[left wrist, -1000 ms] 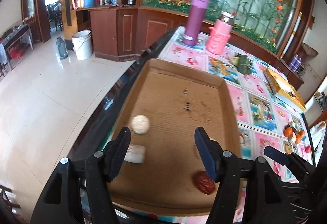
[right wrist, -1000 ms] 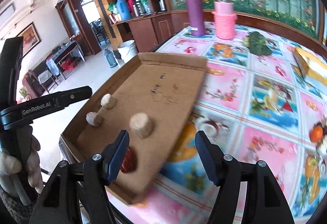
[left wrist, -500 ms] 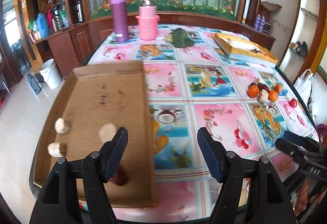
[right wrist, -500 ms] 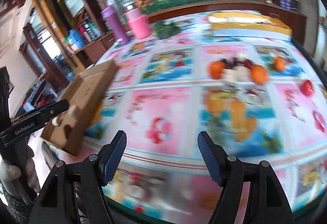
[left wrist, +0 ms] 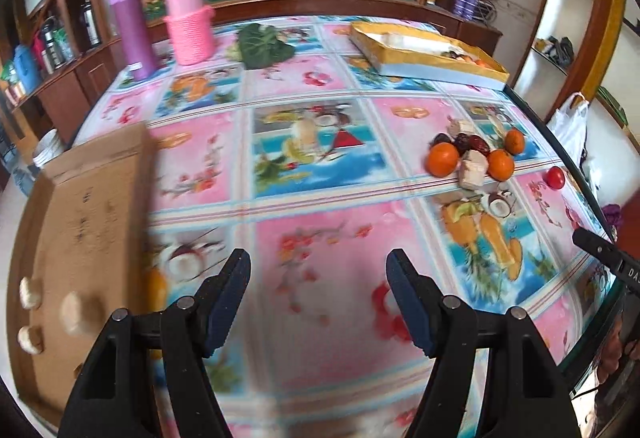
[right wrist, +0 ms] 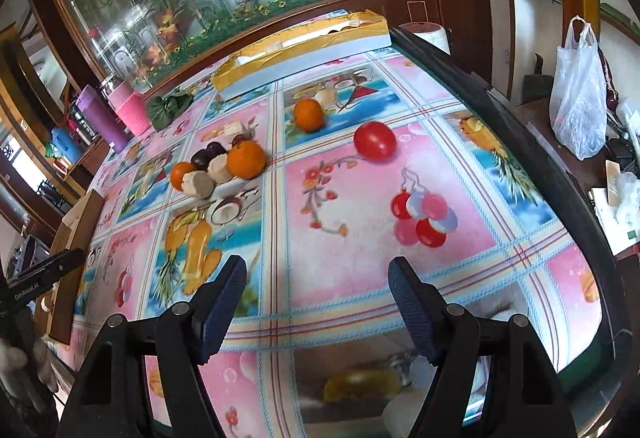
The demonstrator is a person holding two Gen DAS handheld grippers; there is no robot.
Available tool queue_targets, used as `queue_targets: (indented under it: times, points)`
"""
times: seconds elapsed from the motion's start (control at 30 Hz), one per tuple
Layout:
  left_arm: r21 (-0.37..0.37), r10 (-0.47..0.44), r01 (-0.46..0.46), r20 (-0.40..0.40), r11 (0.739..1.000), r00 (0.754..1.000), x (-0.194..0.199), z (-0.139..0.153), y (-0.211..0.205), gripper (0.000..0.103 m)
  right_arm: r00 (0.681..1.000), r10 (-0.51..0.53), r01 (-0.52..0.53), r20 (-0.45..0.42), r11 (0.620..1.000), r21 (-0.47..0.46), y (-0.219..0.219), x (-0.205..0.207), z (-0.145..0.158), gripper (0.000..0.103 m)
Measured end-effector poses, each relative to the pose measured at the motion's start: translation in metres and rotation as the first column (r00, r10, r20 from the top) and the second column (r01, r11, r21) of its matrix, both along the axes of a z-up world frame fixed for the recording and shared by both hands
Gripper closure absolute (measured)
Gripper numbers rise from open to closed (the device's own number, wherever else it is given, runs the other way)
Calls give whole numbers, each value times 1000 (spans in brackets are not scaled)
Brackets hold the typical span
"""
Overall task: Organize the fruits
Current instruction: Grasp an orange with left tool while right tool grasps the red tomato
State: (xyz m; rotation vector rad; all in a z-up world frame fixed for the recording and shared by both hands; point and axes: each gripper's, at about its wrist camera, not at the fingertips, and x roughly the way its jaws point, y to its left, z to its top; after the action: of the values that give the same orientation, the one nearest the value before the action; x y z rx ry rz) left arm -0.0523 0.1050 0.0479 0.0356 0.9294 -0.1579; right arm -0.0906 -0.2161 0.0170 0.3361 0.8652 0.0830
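A loose pile of fruit lies on the patterned tablecloth: oranges point(left wrist: 442, 159) point(right wrist: 246, 159), dark red dates point(left wrist: 472, 143) and pale beige pieces point(left wrist: 473, 168) point(right wrist: 198, 183). One orange point(right wrist: 308, 114) and a red tomato point(right wrist: 375, 141) point(left wrist: 555, 177) lie apart from it. A shallow cardboard tray point(left wrist: 92, 198) at the table's left holds three pale pieces point(left wrist: 74, 312). My left gripper point(left wrist: 318, 302) is open and empty above the table's front middle. My right gripper point(right wrist: 316, 302) is open and empty near the front edge, with the tomato ahead.
A yellow-rimmed box point(left wrist: 426, 52) point(right wrist: 300, 54) sits at the far side. A purple flask point(left wrist: 134, 26), a pink knitted jar point(left wrist: 190, 24) and a green leafy bundle point(left wrist: 262, 46) stand at the back left. A white plastic bag point(right wrist: 578, 98) hangs off the right edge.
Both grippers have swung right, away from the cardboard tray and toward the fruit pile. The tray has slid to the left edge of both views. Both stay open.
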Motion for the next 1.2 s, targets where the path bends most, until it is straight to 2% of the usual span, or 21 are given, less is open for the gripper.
queue_targets:
  times: [0.3, 0.43, 0.53, 0.6, 0.67, 0.7, 0.73, 0.83, 0.9, 1.03, 1.07, 1.1, 1.13, 1.2]
  points:
    - [-84, -93, 89, -48, 992, 994, 77, -17, -53, 34, 999, -36, 35, -14, 997, -72, -21, 62, 6, 26]
    - [-137, -136, 128, -45, 982, 990, 97, -22, -68, 34, 998, -50, 46, -33, 995, -88, -27, 84, 4, 26]
    - [-196, -186, 174, -43, 965, 982, 107, -25, -76, 35, 998, -53, 49, -45, 995, -88, -30, 94, 0, 26]
    - [-207, -224, 211, -40, 955, 974, 107, -26, -84, 51, 997, -57, 52, -56, 995, -88, -31, 98, -4, 27]
    - [-189, -256, 249, -14, 950, 966, 101, -23, -90, 60, 996, -59, 53, -64, 995, -90, -32, 100, -7, 35]
    - [-173, -264, 259, -6, 950, 964, 99, -22, -93, 61, 997, -57, 50, -57, 993, -105, -31, 99, -7, 47]
    - [-163, -265, 262, -2, 951, 964, 98, -21, -94, 61, 997, -47, 40, -60, 993, -113, -30, 100, -7, 53]
    - [-177, -269, 263, -11, 949, 963, 102, -23, -97, 61, 998, -40, 32, -54, 988, -148, -26, 99, -8, 53]
    - [-178, -270, 262, -23, 949, 963, 104, -26, -101, 54, 998, -40, 31, -52, 986, -166, -24, 99, -8, 53]
    - [-191, -294, 279, -51, 941, 955, 102, -34, -106, 53, 998, -42, 33, -51, 986, -161, -25, 99, -8, 53]
    - [-204, -305, 287, -62, 936, 950, 101, -36, -107, 57, 998, -41, 32, -51, 987, -160, -25, 98, -8, 53]
    - [-208, -312, 295, -52, 932, 949, 99, -37, -109, 68, 998, -40, 31, -50, 986, -164, -25, 98, -8, 56]
    - [-228, -335, 314, -56, 922, 941, 97, -37, -112, 74, 998, -44, 35, -49, 984, -176, -24, 97, -8, 65]
    - [-191, -330, 316, -44, 929, 943, 93, -36, -117, 74, 998, -43, 34, -46, 983, -180, -25, 96, -8, 69]
